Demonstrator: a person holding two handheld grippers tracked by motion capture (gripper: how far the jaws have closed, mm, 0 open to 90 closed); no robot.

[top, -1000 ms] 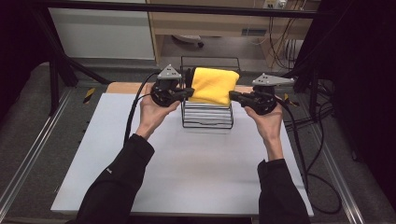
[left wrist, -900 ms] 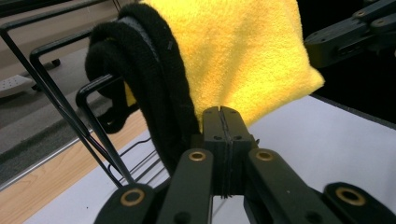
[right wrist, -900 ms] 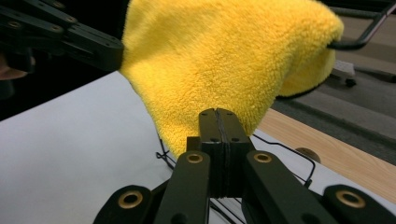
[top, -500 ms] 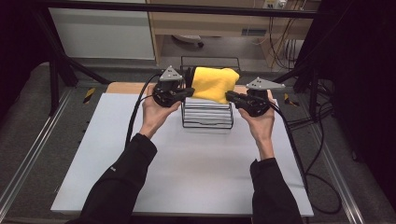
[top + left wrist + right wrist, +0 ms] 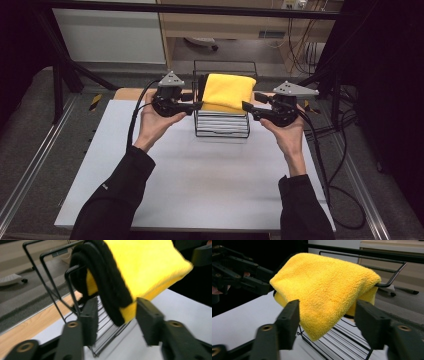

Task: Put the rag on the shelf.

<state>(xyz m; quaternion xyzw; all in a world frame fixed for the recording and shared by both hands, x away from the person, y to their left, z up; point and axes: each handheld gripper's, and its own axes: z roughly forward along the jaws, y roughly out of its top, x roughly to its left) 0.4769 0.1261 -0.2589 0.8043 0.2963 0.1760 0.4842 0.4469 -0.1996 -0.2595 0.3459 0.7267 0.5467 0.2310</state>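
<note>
- Towel, yellow, folded, draped over top of black wire basket at far middle of white table.
- Left gripper: jaws apart, flanking towel's lower corner.
- Right gripper: jaws apart around opposite edge, unclamped.

I am stretching both forearms forward in dark sleeves, wrists level. My left gripper is pointing toward my right gripper, the two facing each other, well apart. I am keeping the fingers of the left spread wide, and the right fingers are likewise gaping.
</note>
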